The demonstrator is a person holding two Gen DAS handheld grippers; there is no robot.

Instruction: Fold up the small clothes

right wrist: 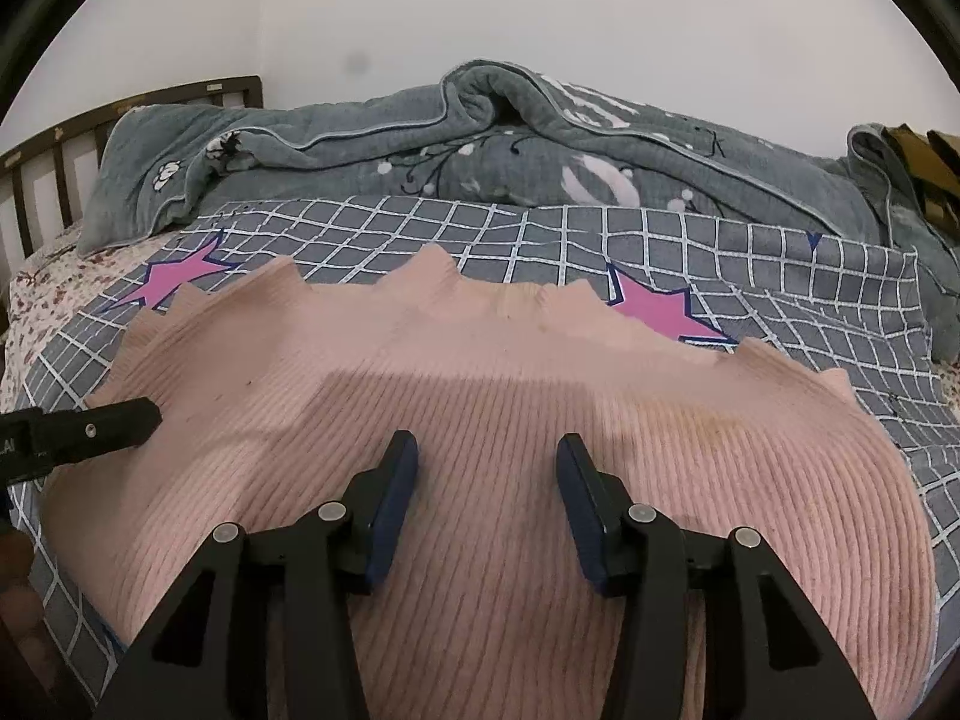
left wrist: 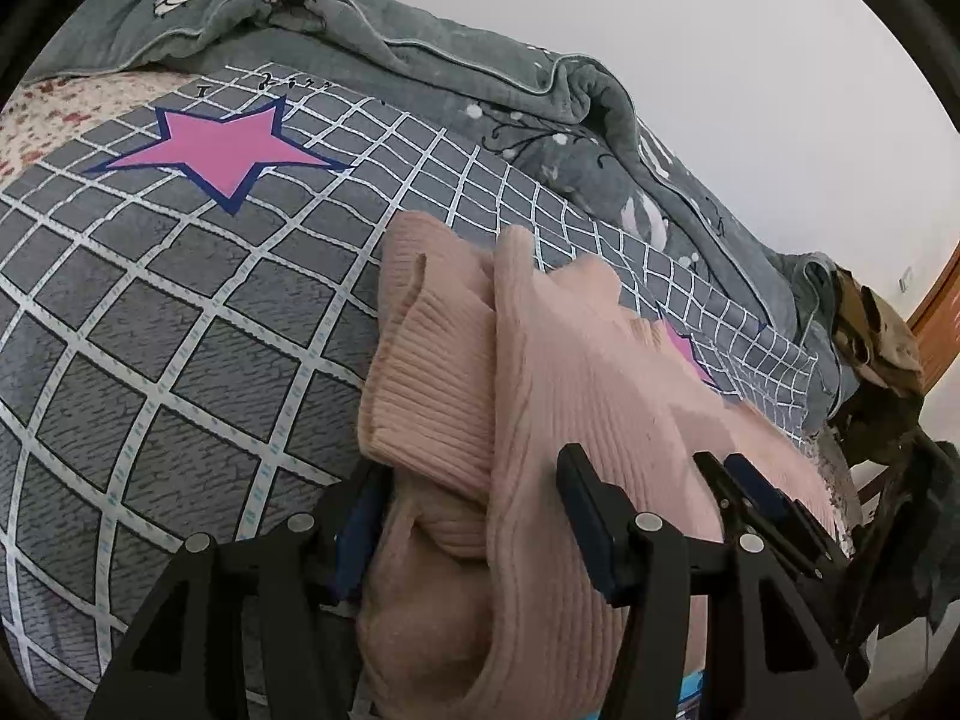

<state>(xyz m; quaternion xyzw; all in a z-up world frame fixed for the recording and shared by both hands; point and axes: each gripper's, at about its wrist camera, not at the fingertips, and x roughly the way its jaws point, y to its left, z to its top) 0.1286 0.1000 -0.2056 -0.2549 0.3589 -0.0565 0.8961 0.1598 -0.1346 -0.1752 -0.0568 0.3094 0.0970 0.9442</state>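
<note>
A pink ribbed knit sweater (right wrist: pixel 480 396) lies spread flat on the bed, its scalloped hem toward the far side. My right gripper (right wrist: pixel 486 450) hovers over the sweater's middle, open, with only flat fabric showing between its fingers. My left gripper (left wrist: pixel 468 480) straddles the sweater's left edge. A thick bunched fold and a sleeve with its cuff (left wrist: pixel 420 396) sit between its spread fingers, and the cuff hides the tip of the left one. In the right wrist view one of its fingers (right wrist: pixel 120 420) rests on the sweater's left edge. The right gripper's fingers (left wrist: pixel 750 498) show beside it.
The bed has a grey sheet (left wrist: pixel 150 330) with a white grid and pink stars (left wrist: pixel 222 150). A rumpled grey quilt (right wrist: pixel 480 150) runs along the far side. A dark slatted headboard (right wrist: pixel 54 144) stands at the left. Olive clothing (left wrist: pixel 876 336) hangs at the right.
</note>
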